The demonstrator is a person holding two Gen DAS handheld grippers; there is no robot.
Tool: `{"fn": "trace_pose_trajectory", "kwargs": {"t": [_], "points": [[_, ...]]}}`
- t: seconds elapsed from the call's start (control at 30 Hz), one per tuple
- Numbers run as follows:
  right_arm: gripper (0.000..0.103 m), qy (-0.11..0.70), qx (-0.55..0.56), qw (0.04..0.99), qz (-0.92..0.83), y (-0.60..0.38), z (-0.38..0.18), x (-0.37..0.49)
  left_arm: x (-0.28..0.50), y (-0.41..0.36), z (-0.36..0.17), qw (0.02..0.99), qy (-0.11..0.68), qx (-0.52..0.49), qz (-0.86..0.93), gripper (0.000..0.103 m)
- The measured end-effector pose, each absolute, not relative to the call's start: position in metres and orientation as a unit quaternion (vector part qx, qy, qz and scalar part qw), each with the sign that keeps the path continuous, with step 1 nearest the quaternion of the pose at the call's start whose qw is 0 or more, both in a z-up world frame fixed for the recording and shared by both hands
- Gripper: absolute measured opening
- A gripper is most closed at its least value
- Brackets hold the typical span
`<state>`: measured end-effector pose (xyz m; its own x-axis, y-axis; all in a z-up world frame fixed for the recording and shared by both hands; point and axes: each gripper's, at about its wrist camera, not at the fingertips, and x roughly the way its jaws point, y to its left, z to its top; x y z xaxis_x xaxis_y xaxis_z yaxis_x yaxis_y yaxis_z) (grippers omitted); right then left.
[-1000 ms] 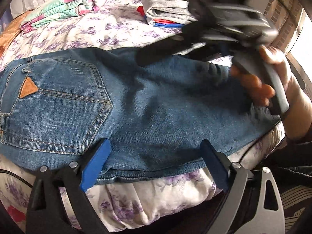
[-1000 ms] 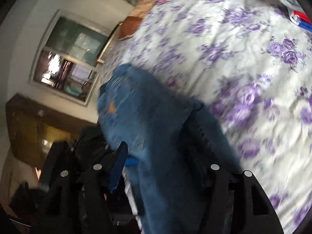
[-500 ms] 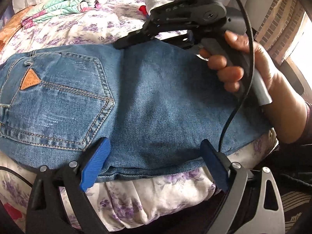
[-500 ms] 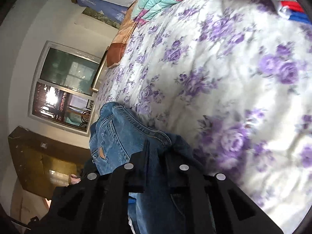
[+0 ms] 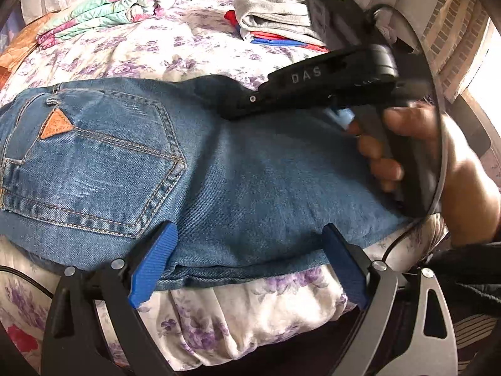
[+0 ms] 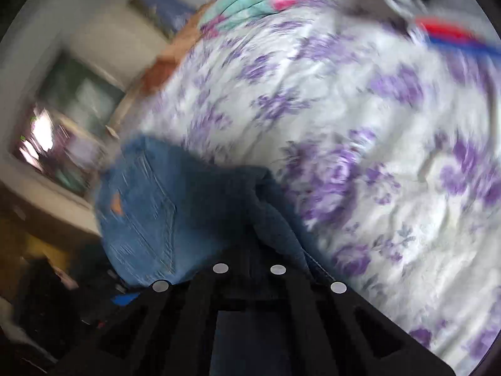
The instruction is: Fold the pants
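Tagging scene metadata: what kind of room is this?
Most likely a home bedroom: the jeans lie on a bed with a purple-flowered bedspread, a folded floral blanket and a stack of folded clothes behind, and a window beyond.

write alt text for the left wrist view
Folded blue jeans lie on a purple-flowered bedspread, back pocket up. The open left tongs straddle their near edge; the right tongs reach over the far edge.

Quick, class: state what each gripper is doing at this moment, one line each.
Left gripper: open, its jaws either side of the near edge of the jeans, gripping nothing.
Right gripper: shut on the jeans' far edge.
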<state>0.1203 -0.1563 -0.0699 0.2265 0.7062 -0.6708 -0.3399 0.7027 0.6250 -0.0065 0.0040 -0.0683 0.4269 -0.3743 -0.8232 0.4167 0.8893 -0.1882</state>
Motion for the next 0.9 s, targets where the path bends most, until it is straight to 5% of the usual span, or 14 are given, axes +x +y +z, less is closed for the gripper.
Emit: {"fn": "trace_pose_trajectory", "kwargs": {"t": [0.17, 0.23, 0.27, 0.3, 0.47, 0.63, 0.73, 0.8, 0.9], "points": [[0.010, 0.406, 0.138, 0.860, 0.275, -0.204, -0.009, 0.054, -0.008, 0.005, -0.057, 0.845, 0.481, 0.015, -0.232, 0.090], [0.044, 0.357, 0.177, 0.881, 0.255, -0.249, 0.010, 0.018, -0.009, 0.008, -0.047, 0.849, 0.470, -0.006, -0.243, 0.090], [0.083, 0.316, 0.211, 0.898, 0.223, -0.285, 0.021, -0.015, -0.010, 0.007, -0.042, 0.851, 0.461, -0.014, -0.250, 0.090], [0.100, 0.289, 0.231, 0.908, 0.195, -0.311, 0.026, -0.039, -0.011, 0.005, -0.040, 0.853, 0.455, -0.016, -0.256, 0.090], [0.100, 0.217, 0.310, 0.926, 0.022, -0.430, 0.019, -0.168, -0.013, -0.018, -0.049, 0.841, 0.463, -0.016, -0.281, 0.090], [0.099, 0.234, 0.344, 0.906, -0.083, -0.487, -0.026, -0.228, -0.010, -0.031, -0.052, 0.842, 0.460, -0.017, -0.283, 0.090], [0.081, 0.259, 0.386, 0.884, -0.049, -0.490, -0.061, -0.214, -0.010, -0.032, -0.054, 0.843, 0.462, -0.020, -0.275, 0.090], [0.061, 0.274, 0.387, 0.880, -0.035, -0.479, -0.078, -0.195, -0.006, -0.029, -0.059, 0.844, 0.468, -0.023, -0.260, 0.090], [0.059, 0.261, 0.400, 0.877, -0.048, -0.467, -0.083, -0.189, -0.005, -0.020, -0.062, 0.845, 0.470, -0.033, -0.254, 0.090]]}}
